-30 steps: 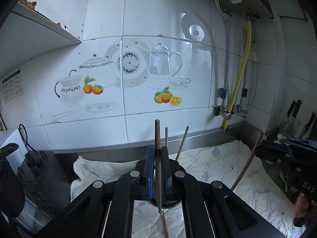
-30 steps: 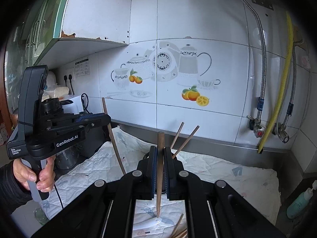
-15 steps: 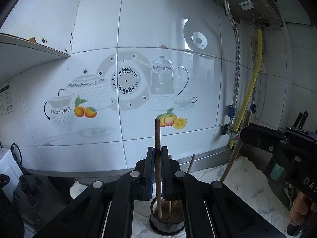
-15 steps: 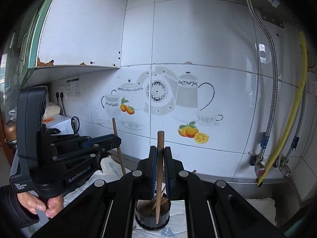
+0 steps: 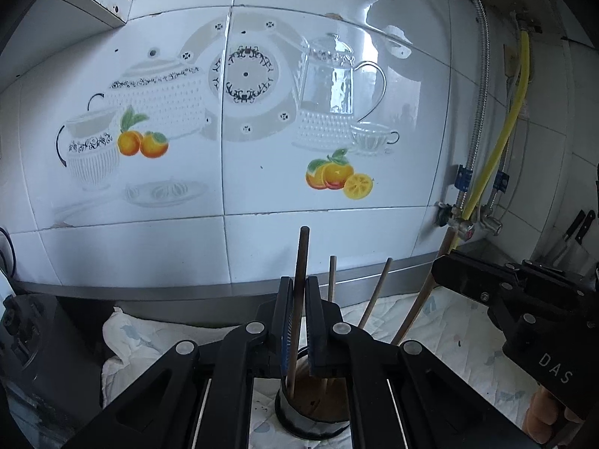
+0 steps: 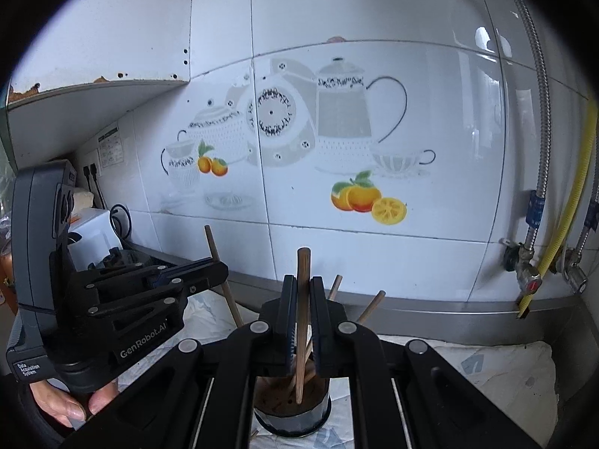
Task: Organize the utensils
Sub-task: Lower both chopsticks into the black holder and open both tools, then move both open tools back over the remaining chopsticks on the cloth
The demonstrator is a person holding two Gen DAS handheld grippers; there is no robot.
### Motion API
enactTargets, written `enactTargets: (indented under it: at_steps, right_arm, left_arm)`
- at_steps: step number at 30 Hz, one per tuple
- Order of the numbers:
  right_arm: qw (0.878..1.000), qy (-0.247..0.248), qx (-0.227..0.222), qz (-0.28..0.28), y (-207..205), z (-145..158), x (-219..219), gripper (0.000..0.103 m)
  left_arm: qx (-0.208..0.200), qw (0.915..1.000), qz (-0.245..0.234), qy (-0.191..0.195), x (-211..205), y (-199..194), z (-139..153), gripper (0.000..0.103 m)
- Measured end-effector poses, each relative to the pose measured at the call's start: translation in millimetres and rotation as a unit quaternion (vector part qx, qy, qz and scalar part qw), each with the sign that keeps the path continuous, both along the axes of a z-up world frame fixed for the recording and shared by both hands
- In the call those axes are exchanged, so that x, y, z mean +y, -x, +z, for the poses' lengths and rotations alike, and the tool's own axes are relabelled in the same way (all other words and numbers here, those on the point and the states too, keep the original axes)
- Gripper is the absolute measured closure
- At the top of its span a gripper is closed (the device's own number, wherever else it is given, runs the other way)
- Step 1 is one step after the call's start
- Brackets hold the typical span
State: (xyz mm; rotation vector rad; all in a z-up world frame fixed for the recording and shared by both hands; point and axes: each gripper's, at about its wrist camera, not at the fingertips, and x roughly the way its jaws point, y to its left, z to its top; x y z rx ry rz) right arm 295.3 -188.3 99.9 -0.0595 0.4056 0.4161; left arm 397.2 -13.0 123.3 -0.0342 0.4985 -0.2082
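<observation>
- over the dark round utensil holder (image 5: 312,411), the left gripper (image 5: 298,321) clamps one brown wooden chopstick (image 5: 299,284), tip just inside the rim.
- the right gripper (image 6: 302,321) likewise clamps a second wooden chopstick (image 6: 301,299), tip inside the holder.
- done: two other sticks (image 5: 374,293) already stand inside.
- left: release both; further loose utensils cannot be seen.

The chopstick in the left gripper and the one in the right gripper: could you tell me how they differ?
The left gripper's chopstick is dark brown; the right gripper's chopstick is lighter tan. The left one leans slightly, while the right stands nearly upright. Both are clamped upright between shut fingers, lower ends inside the round holder.
</observation>
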Motion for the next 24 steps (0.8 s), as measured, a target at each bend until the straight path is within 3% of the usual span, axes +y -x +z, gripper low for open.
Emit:
enactTargets:
  at_steps: [5, 7, 8, 11, 16, 17, 18, 24]
  right_arm:
    - [1.000, 0.004, 0.017, 0.000, -2.8, -7.3, -1.3, 0.093]
    - [1.000, 0.009, 0.019, 0.001, -1.6, -7.0, -0.8, 0.092]
    - [1.000, 0.012, 0.019, -0.003, -0.2, -6.4, -1.1, 0.091]
    - [1.000, 0.014, 0.014, -0.007, 6.2, -3.6, -3.6, 0.089]
    - [1.000, 0.013, 0.005, -0.014, 24.6, 4.2, -12.4, 0.066]
    - [1.000, 0.014, 0.003, -0.015, 29.9, 5.8, -14.3, 0.063]
    - [1.000, 0.015, 0.002, -0.016, 35.4, 6.8, -16.5, 0.062]
    - [0.999, 0.024, 0.010, -0.022, 68.9, 4.2, -29.9, 0.059]
  left_arm:
    - [0.015, 0.9999, -0.003, -0.006, -0.3, 1.4, -6.7, 0.092]
    - [0.019, 0.9998, 0.000, -0.007, 0.4, 4.1, -6.9, 0.078]
    - [0.017, 0.9998, 0.003, -0.006, 1.4, 6.5, -6.3, 0.066]
    - [0.008, 0.9999, 0.008, -0.012, 4.1, 17.0, -2.2, 0.062]
    - [0.009, 0.9996, 0.013, -0.024, 8.5, 40.3, 3.6, 0.055]
    - [0.008, 0.9995, 0.015, -0.027, 9.2, 46.2, 4.9, 0.048]
    - [0.007, 0.9993, 0.020, -0.029, 10.3, 53.5, 6.1, 0.042]
    - [0.008, 0.9989, 0.020, -0.041, 13.7, 100.0, 7.6, 0.034]
